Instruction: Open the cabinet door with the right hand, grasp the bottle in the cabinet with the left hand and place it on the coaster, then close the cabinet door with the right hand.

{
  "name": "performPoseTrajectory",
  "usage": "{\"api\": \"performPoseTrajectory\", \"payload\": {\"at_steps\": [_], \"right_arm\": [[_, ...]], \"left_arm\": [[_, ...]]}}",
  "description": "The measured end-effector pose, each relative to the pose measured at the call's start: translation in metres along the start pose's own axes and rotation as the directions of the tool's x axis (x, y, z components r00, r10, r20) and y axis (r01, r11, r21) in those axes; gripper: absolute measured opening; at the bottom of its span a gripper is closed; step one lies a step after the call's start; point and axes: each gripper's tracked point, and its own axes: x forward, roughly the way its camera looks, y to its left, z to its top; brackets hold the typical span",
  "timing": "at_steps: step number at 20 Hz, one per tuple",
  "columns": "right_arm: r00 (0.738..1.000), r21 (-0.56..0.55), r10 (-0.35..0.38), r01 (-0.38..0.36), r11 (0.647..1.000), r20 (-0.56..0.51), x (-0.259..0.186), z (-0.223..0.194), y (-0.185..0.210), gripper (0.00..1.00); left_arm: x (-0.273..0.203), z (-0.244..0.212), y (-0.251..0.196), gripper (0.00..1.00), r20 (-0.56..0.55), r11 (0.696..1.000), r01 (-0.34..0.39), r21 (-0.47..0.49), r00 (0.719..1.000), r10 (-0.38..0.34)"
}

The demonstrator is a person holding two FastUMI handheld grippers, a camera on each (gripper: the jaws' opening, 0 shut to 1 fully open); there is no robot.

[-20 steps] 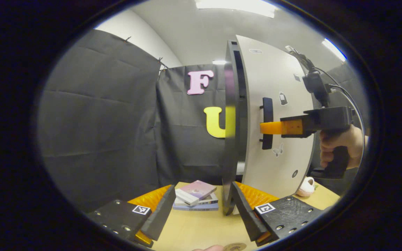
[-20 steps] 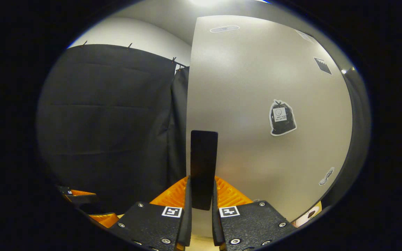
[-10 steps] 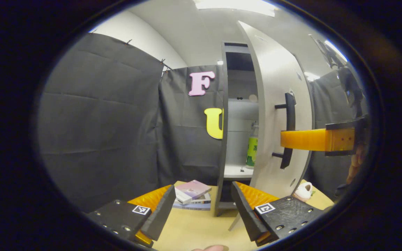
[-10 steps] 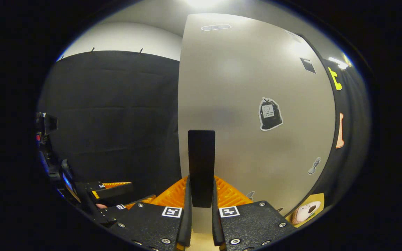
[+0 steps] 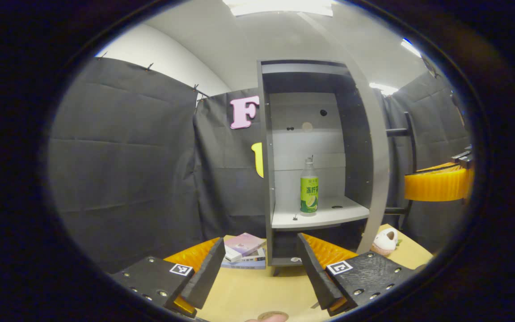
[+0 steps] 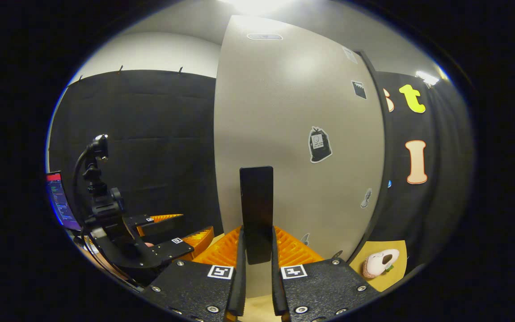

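The cabinet (image 5: 266, 147) stands open, and a clear bottle with a green label (image 5: 309, 188) is upright on its white shelf (image 5: 324, 217). My left gripper (image 5: 261, 245) is open and low over the table, well short of the shelf; it also appears as the left gripper (image 6: 172, 228). The grey door (image 5: 373, 179) is swung out edge-on. My right gripper (image 6: 256, 232) is shut on the door's black handle (image 6: 256, 201), and its orange finger (image 5: 436, 183) sits by the handle (image 5: 407, 170). A round brown coaster (image 5: 273, 315) peeks in at the bottom edge.
A stack of books (image 5: 244, 250) lies on the wooden table (image 5: 248, 290) left of the cabinet's foot. A small plush toy (image 5: 385, 239) sits by the door's lower corner, seen again as the plush toy (image 6: 380, 264). A camera mount (image 6: 99, 188) and a monitor (image 6: 61, 201) stand at the left.
The right gripper has pulled the door by its handle from nearly closed to wide open. The shelf and the bottle have come into sight. The left gripper has stayed open in place.
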Motion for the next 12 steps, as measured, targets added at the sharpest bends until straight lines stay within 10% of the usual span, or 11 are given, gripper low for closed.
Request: {"api": "performPoseTrajectory", "payload": {"at_steps": [12], "right_arm": [[0.972, 0.024, -0.235, 0.236, 0.972, -0.023, -0.061, -0.018, -0.055, 0.16]], "left_arm": [[0.004, -0.005, -0.106, 0.96, -0.048, 0.992, 0.119, -0.033, 0.992, -0.121]]}}
